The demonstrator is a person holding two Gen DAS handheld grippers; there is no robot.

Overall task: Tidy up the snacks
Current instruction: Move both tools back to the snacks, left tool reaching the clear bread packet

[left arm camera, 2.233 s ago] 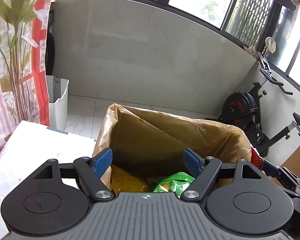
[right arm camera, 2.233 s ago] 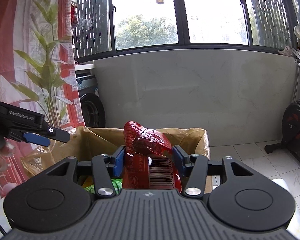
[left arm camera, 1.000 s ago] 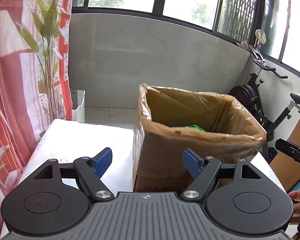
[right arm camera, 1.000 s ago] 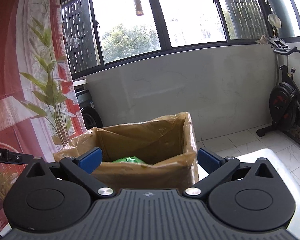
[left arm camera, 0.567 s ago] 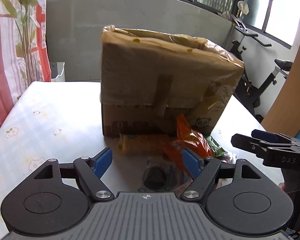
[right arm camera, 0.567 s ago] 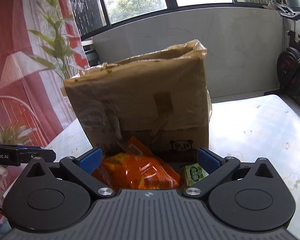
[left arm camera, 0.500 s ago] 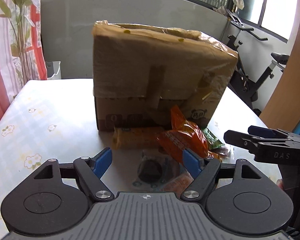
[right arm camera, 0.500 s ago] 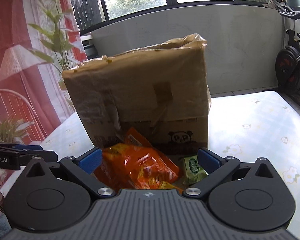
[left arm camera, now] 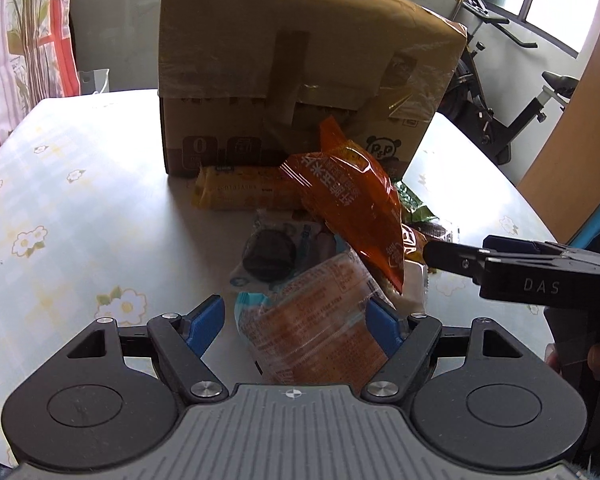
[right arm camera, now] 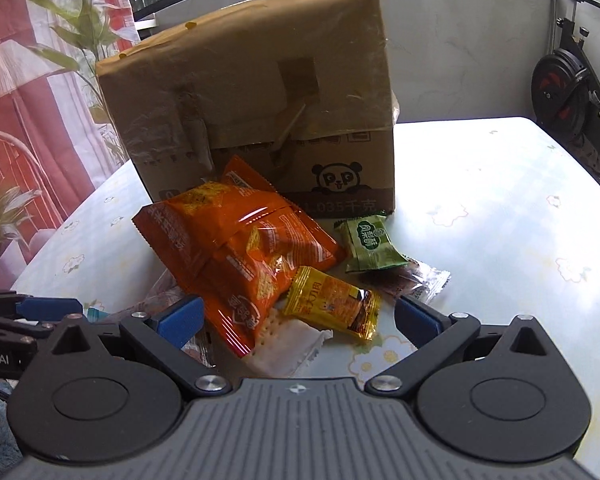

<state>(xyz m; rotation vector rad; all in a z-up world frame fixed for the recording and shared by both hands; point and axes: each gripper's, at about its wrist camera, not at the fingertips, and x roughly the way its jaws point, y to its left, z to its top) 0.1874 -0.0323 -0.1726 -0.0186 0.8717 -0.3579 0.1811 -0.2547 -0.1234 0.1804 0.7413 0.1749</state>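
Left gripper (left arm camera: 296, 320) low over the pile, fingers apart, a clear-wrapped orange packet (left arm camera: 320, 328) lying between them; whether the pads touch it, hard to tell. Right gripper (right arm camera: 298, 318) beside it, fingers spread wide, nothing clamped, the yellow packet (right arm camera: 332, 304) and a white cracker pack (right arm camera: 288, 344) just ahead. Beyond those, the big orange bag (right arm camera: 236, 248) leans across the heap on the worktop (right arm camera: 480, 208), a green sachet (right arm camera: 370, 244) beside it. Farthest back, the cardboard box (right arm camera: 252, 112) stands upright. Risk here: these wrappers overlap, so closing on one could drag its neighbours or crush the crackers, and two grippers this close may collide.
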